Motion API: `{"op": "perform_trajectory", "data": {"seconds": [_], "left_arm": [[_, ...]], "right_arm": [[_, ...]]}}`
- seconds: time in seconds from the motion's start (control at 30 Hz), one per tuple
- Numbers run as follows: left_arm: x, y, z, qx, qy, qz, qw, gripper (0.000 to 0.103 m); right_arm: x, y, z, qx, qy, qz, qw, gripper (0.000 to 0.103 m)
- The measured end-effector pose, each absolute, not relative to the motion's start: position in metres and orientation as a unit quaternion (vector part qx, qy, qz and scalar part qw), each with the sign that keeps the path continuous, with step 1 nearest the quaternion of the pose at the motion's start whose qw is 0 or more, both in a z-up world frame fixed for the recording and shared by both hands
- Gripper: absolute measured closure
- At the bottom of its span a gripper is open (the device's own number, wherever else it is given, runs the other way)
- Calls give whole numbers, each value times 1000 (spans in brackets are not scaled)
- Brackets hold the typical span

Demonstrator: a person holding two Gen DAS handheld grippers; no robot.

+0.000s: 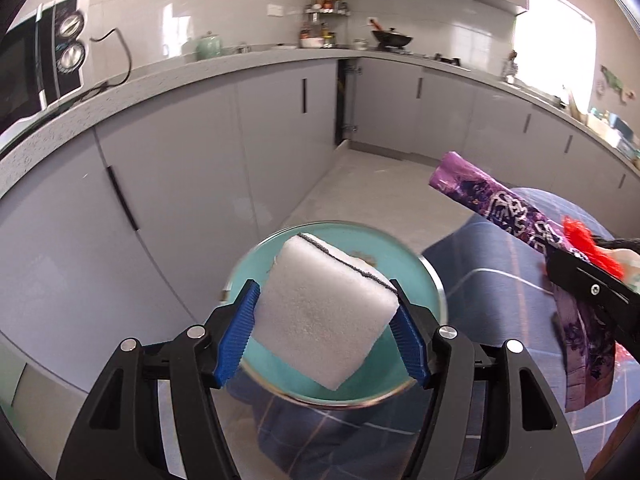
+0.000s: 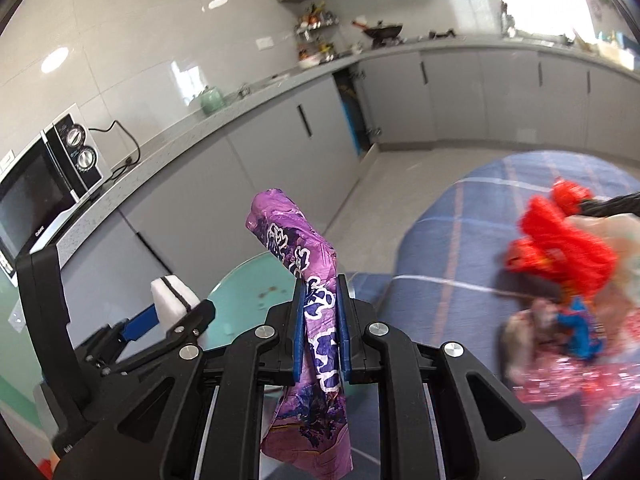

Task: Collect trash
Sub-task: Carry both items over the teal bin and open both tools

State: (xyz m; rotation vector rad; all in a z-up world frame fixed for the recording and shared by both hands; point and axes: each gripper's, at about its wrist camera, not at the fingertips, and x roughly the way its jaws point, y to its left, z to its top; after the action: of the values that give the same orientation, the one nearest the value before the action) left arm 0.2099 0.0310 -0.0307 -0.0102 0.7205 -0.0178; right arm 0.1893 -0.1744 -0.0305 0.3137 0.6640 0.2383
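Note:
My left gripper [image 1: 322,286] is shut on a white sponge [image 1: 320,316] with a thin black line along its far edge, blue pads pressing both sides. It hangs over a round teal plate [image 1: 416,280] with a few brown crumbs. My right gripper [image 2: 320,280] is shut on a crumpled purple wrapper [image 2: 292,240] that sticks up past the fingertips and droops below them. The left wrist view shows that wrapper [image 1: 492,200] at the right. In the right wrist view the sponge [image 2: 172,296] and left gripper [image 2: 176,312] are at the lower left, beside the plate [image 2: 256,280].
A blurred heap of red, pink and blue trash [image 2: 560,280] lies on the blue checked tablecloth [image 2: 460,240] to the right. Grey cabinets [image 1: 200,168] and a counter with a microwave [image 2: 44,196] run behind. Bare floor [image 1: 360,184] lies between table and cabinets.

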Motion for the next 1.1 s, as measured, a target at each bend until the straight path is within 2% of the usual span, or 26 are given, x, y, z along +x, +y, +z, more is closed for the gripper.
{"op": "perform_trajectory", "data": {"seconds": [0.57, 0.63, 0.67, 0.7, 0.73, 0.9, 0.97, 1.03, 1.1], "left_arm": [[244, 58, -77, -27, 395, 16, 918, 39], [248, 61, -81, -27, 399, 18, 917, 39], [251, 61, -83, -25, 400, 18, 916, 38], [253, 61, -84, -24, 401, 18, 916, 38], [255, 61, -85, -24, 401, 18, 915, 36], [262, 54, -91, -18, 406, 13, 914, 35], [265, 50, -93, -16, 406, 9, 914, 30], [267, 45, -96, -10, 404, 15, 915, 17], [267, 44, -98, -4, 405, 18, 914, 13]], "right_arm": [[271, -120, -89, 187, 419, 133, 879, 86], [277, -115, -93, 181, 420, 142, 878, 80], [280, -113, -95, 177, 420, 150, 877, 74], [284, -113, -97, 175, 420, 157, 876, 56], [284, -115, -97, 178, 416, 158, 878, 50], [276, -132, -88, 177, 389, 144, 892, 50], [270, -141, -84, 184, 381, 136, 896, 50], [266, -146, -81, 183, 376, 128, 899, 50], [257, -151, -78, 180, 367, 120, 905, 50]]}}
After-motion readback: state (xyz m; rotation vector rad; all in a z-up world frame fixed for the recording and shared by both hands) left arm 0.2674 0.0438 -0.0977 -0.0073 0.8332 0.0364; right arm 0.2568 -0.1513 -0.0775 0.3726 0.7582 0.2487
